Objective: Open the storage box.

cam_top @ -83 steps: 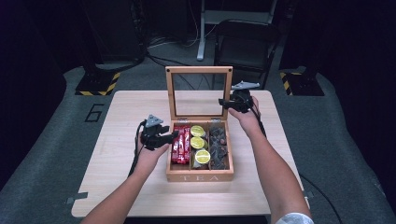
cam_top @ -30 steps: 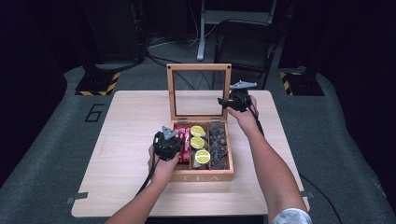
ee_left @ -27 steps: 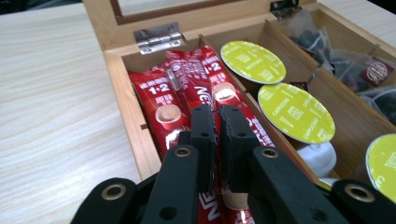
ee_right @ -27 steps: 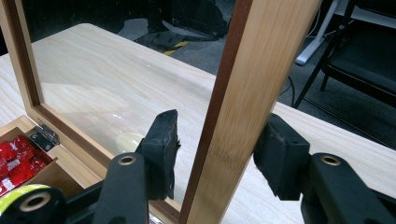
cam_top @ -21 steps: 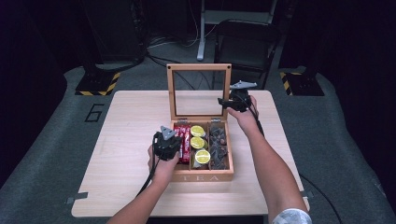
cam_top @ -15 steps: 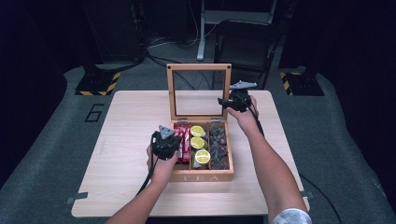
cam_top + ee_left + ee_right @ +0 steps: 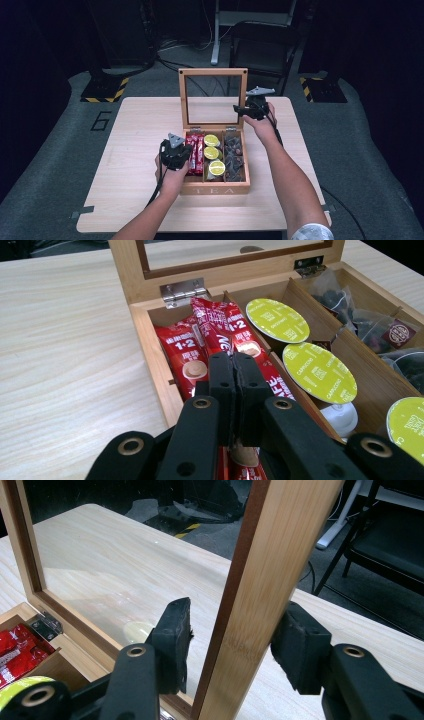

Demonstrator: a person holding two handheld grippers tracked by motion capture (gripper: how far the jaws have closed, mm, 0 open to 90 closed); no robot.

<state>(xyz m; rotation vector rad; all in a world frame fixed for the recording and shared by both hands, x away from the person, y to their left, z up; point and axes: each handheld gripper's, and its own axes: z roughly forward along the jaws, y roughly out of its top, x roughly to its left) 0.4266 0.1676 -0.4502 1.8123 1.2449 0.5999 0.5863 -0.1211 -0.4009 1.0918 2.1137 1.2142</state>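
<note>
An open wooden tea box (image 7: 215,190) stands mid-table, its glass lid (image 7: 213,72) upright. Red sachets (image 7: 185,347) fill the left compartment, lime-topped capsules (image 7: 277,320) the middle, dark tea bags (image 7: 370,325) the right. My left gripper (image 7: 233,370) is shut just above the red sachets (image 7: 196,152), and I see nothing between its jaws. In the high view the left gripper (image 7: 183,151) is at the box's left wall. My right gripper (image 7: 232,630) straddles the lid's right frame bar (image 7: 280,540), one jaw on each side, holding it. From above, the right gripper (image 7: 245,111) sits at the lid's right edge.
The light wooden table (image 7: 135,150) has bare surface left, right and in front of the box. A black chair (image 7: 265,45) and a white desk leg (image 7: 216,35) stand beyond the far edge. Yellow-black striped blocks (image 7: 105,90) lie on the grey floor.
My left gripper moved right from the bare table beside the box to over the red sachets, then held almost still. The right gripper stayed on the lid frame.
</note>
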